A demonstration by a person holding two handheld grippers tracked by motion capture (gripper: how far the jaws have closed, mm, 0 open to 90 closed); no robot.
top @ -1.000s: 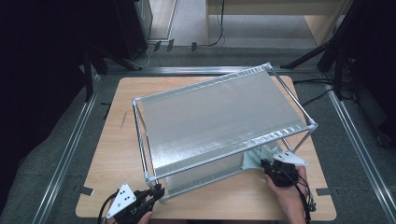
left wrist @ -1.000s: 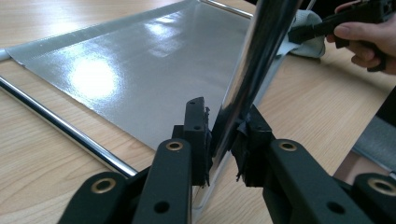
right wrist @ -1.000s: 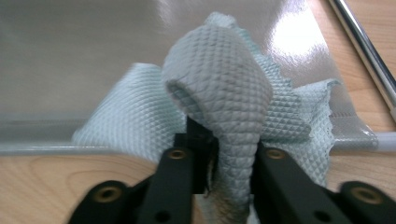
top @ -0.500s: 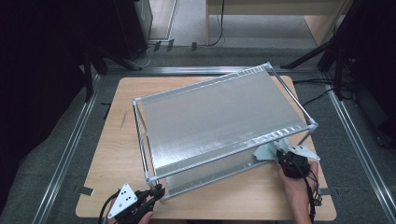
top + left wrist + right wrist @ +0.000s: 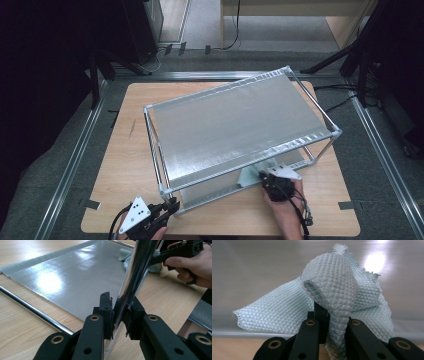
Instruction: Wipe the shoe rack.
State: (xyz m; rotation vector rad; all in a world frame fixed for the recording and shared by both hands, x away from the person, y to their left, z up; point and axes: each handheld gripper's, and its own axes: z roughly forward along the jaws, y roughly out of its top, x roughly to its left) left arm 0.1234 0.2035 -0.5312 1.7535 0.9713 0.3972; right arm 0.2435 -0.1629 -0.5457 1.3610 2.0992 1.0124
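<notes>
A metal rack (image 5: pixel 235 125) with a silvery top shelf stands askew on the wooden table (image 5: pixel 120 165). My left gripper (image 5: pixel 170 206) is at the rack's near left corner, shut on the chrome corner post (image 5: pixel 140 262); its pads (image 5: pixel 107 307) press the tube from both sides (image 5: pixel 120 312). My right gripper (image 5: pixel 262 176) is at the front edge of the lower shelf (image 5: pixel 75 272), shut on a pale blue quilted cloth (image 5: pixel 332 282) bunched up between its jaws (image 5: pixel 334 315). The cloth (image 5: pixel 248 176) lies against the lower shelf.
Metal rails (image 5: pixel 70 165) run along the floor on both sides of the table. Cables (image 5: pixel 335 97) and dark stand legs lie at the far right. A strip of bare tabletop runs in front of the rack (image 5: pixel 230 215).
My right gripper swung out to the right with the cloth, then came back left along the lower shelf's front edge. The left gripper and the rack stayed put.
</notes>
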